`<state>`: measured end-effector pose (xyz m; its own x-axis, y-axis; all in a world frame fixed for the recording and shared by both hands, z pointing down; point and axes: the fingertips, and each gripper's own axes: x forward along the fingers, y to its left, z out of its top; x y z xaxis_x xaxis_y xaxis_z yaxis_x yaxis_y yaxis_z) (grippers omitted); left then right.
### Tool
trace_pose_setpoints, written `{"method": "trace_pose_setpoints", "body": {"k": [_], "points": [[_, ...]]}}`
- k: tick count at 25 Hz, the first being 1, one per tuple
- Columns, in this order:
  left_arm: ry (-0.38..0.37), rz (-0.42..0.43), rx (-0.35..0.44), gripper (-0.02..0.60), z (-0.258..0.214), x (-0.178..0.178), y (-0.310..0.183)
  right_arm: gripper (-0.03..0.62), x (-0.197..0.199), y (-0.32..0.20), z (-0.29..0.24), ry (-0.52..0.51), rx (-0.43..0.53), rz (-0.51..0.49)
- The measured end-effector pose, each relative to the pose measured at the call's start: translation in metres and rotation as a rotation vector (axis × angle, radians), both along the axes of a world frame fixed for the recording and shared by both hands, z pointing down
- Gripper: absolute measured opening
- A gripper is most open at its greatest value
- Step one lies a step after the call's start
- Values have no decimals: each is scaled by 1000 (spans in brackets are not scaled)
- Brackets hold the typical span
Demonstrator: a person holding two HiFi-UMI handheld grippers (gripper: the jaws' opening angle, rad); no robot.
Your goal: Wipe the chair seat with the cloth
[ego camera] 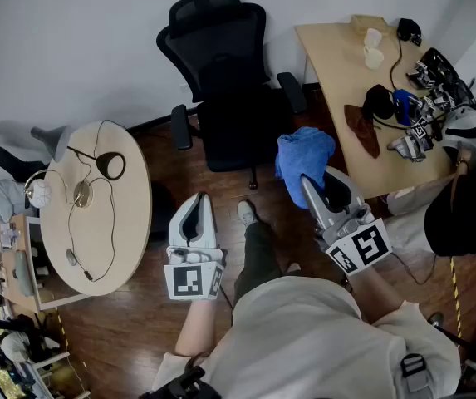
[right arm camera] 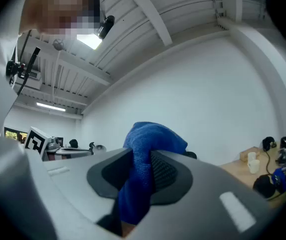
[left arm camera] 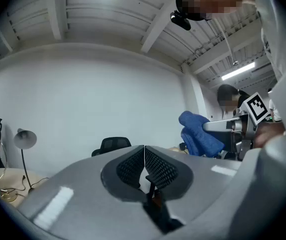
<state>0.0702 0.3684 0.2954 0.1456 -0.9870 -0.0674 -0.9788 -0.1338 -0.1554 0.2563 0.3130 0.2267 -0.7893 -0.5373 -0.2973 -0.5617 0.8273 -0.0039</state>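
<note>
A black office chair (ego camera: pixel 225 86) stands against the far wall, its seat (ego camera: pixel 231 133) facing me. My right gripper (ego camera: pixel 311 183) is shut on a blue cloth (ego camera: pixel 304 156), which bunches above its tips, held up in the air to the right of the seat. In the right gripper view the cloth (right arm camera: pixel 145 176) runs between the jaws. My left gripper (ego camera: pixel 194 207) is shut with nothing in it, in front of the chair and a little left. The left gripper view shows the chair's back (left arm camera: pixel 112 145) beyond the closed jaws, and the cloth (left arm camera: pixel 198 135) at right.
A round wooden table (ego camera: pixel 96 210) with a lamp and cables is at left. A rectangular desk (ego camera: pixel 362 98) with cups, cables and gear stands at right, close to the cloth. The floor is dark wood. My legs and a shoe (ego camera: pixel 246 214) are below the chair.
</note>
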Motion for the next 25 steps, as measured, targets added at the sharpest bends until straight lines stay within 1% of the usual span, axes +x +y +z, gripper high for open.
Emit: {"method": "trace_pose_setpoints", "body": {"k": [3,5,6,8,10,12,15,18,20,21,23,24,25], "points": [[52,0,78,3,-17,-40,-63,97,-43,-64,0,6,-16,2],[97,-3,150,3,-38,-75,-110,97,-80,-112,-5,18,-34,6],[109,-5,160,3,-46,-95,-134,97,-102,-138,-10,27,-43,7],[116,-6,144,3,-55,-134,-181,97,-143,-188,-23,48,-54,7],[118,-1,123,3,-59,-165,-224,97,-176,-231,-32,59,-56,7],[116,6,113,3,-62,-189,-262,97,-200,-270,-34,60,-62,10],[109,6,95,3,-55,-215,-324,97,-225,-335,-16,75,-102,16],[124,-10,28,3,-24,-231,-388,97,-241,-406,21,101,-182,18],[126,-28,-21,3,8,-241,-433,97,-254,-459,61,123,-248,13],[105,-30,-31,3,25,-243,-455,97,-260,-485,88,137,-284,9],[11,-3,-13,15,55,-240,-487,97,-273,-530,155,174,-352,4],[-20,16,-6,17,72,-238,-497,97,-282,-548,195,200,-380,4],[-22,29,-13,17,94,-237,-503,97,-294,-563,242,234,-409,5]]}}
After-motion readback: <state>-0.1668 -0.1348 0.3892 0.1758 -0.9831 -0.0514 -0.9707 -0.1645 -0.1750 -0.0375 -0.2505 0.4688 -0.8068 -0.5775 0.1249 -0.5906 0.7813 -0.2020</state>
